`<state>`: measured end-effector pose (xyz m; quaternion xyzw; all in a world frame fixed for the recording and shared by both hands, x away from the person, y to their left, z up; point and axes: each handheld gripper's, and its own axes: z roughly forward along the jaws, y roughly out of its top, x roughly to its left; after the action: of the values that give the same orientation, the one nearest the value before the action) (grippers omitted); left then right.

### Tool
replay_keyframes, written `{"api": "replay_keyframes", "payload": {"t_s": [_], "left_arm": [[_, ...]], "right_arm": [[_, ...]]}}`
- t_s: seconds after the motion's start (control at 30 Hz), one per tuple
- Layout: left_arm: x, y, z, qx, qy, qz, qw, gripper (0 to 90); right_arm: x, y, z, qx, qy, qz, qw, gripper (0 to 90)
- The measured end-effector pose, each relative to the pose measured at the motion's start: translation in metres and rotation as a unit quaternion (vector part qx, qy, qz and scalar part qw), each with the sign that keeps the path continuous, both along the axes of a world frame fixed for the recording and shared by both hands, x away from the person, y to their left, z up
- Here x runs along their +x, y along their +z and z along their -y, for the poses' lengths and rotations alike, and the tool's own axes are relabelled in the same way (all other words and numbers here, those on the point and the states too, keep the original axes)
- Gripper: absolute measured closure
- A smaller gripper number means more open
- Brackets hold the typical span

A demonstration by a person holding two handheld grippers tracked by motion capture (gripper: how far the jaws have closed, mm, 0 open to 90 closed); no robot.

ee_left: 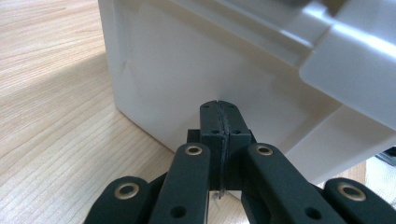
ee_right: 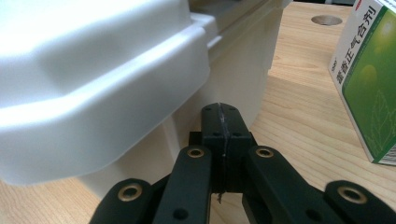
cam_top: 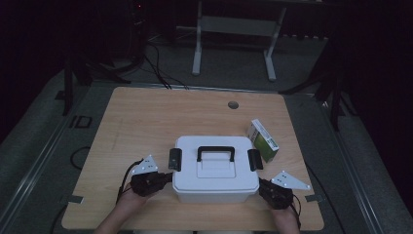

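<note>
Flanking the white box [cam_top: 215,168], left gripper [ee_left: 219,106] and right gripper [ee_right: 221,109] both fully closed, empty

closed right gripper [ee_right: 219,112] points at white box [ee_right: 116,93], green carton [ee_right: 369,79] beside.

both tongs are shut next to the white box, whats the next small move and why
Probably open the left tongs and move them up to the black latch on that side. Both the left and the right tongs sit shut, low against the white box, whose lid looks latched at both ends, so nothing is gripped yet.
</note>
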<state>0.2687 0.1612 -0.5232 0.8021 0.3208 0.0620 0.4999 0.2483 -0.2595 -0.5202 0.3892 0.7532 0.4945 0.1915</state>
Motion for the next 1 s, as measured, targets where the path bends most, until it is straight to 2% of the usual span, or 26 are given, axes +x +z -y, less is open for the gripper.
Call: {"api": "replay_keyframes", "payload": {"t_s": [0.07, 0.1, 0.17, 0.23, 0.4, 0.53, 0.63, 0.67, 0.73, 0.77, 0.83, 0.9, 0.97, 1.0], "left_arm": [[0.001, 0.0, -0.001, -0.002, -0.002, -0.003, 1.0, 90.0], [0.001, 0.0, 0.001, 0.01, 0.001, 0.007, 0.9999, 90.0], [0.003, 0.0, 0.002, 0.022, 0.003, 0.006, 0.9997, 90.0], [0.007, -0.001, 0.0, 0.026, 0.004, -0.003, 0.9997, 90.0], [0.011, 0.0, -0.006, 0.037, 0.014, -0.011, 0.9992, 90.0], [0.016, 0.002, -0.013, 0.054, 0.021, -0.022, 0.9981, 89.8], [0.018, 0.003, -0.017, 0.069, 0.021, -0.028, 0.997, 87.3], [0.018, 0.003, -0.017, 0.069, 0.021, -0.028, 0.997, 84.4], [0.019, 0.004, -0.02, 0.075, 0.017, -0.035, 0.9964, 83.9], [0.02, 0.005, -0.022, 0.085, 0.017, -0.041, 0.9954, 83.0], [0.02, 0.005, -0.024, 0.09, 0.009, -0.049, 0.9947, 79.8], [0.021, 0.006, -0.026, 0.099, -0.006, -0.056, 0.9935, 76.9], [0.022, 0.007, -0.028, 0.111, -0.012, -0.061, 0.9919, 74.2], [0.023, 0.008, -0.028, 0.115, -0.012, -0.063, 0.9913, 74.2]], "right_arm": [[0.001, -0.001, 0.001, 0.005, 0.001, -0.002, 1.0, 90.0], [0.002, -0.002, 0.002, 0.008, 0.001, -0.003, 1.0, 89.4], [0.003, -0.002, 0.003, 0.009, -0.005, -0.001, 0.9999, 84.3], [0.003, -0.002, 0.005, 0.009, -0.01, 0.001, 0.9999, 83.7], [0.004, -0.001, 0.012, 0.014, -0.023, 0.005, 0.9996, 82.0], [0.003, 0.0, 0.021, 0.014, -0.033, 0.008, 0.9993, 78.3], [0.001, 0.001, 0.026, 0.011, -0.034, 0.013, 0.9993, 70.9], [0.0, 0.001, 0.027, 0.008, -0.038, 0.016, 0.9991, 69.5], [0.0, 0.001, 0.029, 0.012, -0.036, 0.016, 0.9991, 67.3], [-0.001, 0.001, 0.033, 0.016, -0.04, 0.018, 0.9989, 57.3], [-0.002, 0.001, 0.036, 0.016, -0.039, 0.019, 0.9989, 49.4], [-0.002, 0.001, 0.04, 0.019, -0.04, 0.019, 0.9988, 37.3], [-0.002, -0.001, 0.044, 0.028, -0.041, 0.018, 0.9986, 27.3], [-0.002, -0.001, 0.046, 0.03, -0.033, 0.013, 0.9989, 20.5]]}}
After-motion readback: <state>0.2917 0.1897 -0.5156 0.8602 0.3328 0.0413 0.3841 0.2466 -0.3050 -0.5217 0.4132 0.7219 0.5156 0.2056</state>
